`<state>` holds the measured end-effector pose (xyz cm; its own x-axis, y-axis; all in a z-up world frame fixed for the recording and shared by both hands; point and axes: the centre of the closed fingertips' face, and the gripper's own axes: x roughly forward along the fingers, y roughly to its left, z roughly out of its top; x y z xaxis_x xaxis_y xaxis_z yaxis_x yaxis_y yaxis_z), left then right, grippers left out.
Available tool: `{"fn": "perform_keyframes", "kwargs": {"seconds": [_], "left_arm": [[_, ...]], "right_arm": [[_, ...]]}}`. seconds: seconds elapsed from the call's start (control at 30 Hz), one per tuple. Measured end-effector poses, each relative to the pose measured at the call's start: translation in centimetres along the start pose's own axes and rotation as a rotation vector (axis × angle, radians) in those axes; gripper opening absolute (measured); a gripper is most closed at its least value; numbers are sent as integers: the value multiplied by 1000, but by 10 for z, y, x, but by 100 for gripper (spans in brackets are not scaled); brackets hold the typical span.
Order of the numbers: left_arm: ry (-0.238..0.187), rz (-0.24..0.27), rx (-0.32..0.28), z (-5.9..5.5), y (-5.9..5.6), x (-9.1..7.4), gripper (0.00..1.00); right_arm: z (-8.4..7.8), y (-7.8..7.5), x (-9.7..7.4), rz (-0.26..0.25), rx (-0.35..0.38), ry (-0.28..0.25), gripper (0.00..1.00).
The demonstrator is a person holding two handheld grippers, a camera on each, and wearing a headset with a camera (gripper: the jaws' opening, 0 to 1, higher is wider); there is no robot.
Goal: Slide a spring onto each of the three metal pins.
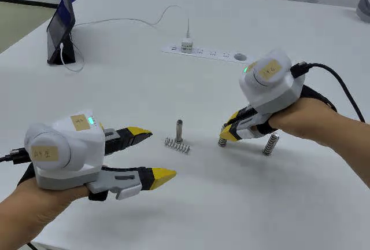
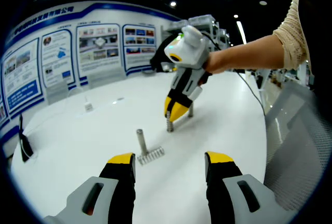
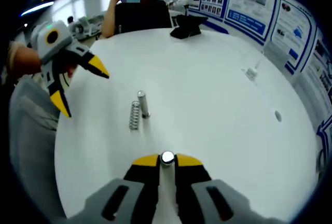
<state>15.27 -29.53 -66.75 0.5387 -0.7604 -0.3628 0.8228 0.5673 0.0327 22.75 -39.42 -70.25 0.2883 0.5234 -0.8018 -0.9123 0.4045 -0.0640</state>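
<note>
The right gripper pinches the top of an upright metal pin on the bench, while the left gripper, jaws spread, hovers near a bare pin with a loose spring lying just beside its foot.

White-grey bodies, black-and-yellow tips, tan labels, black cables on left gripper and right gripper; beige knit sleeve

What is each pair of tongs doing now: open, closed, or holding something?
Left tongs: open, holding nothing.
Right tongs: closed on a metal pin.
</note>
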Motion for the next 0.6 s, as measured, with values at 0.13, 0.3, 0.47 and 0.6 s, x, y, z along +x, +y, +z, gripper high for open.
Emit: {"fn": "perform_keyframes", "kwargs": {"seconds": [0.13,0.3,0.47,0.6], "left_arm": [[0,0,1,0,0,0,55],[0,0,2,1,1,0,55],[1,1,4,1,2,0,55],[0,0,6,2,1,0,55]], "right_arm": [[-2,1,0,-2,-6,5,14],[-4,1,-5,-14,-23,12,17],[3,1,-14,-26,-28,-14,20],[13,1,-18,-28,-40,-41,21]]}}
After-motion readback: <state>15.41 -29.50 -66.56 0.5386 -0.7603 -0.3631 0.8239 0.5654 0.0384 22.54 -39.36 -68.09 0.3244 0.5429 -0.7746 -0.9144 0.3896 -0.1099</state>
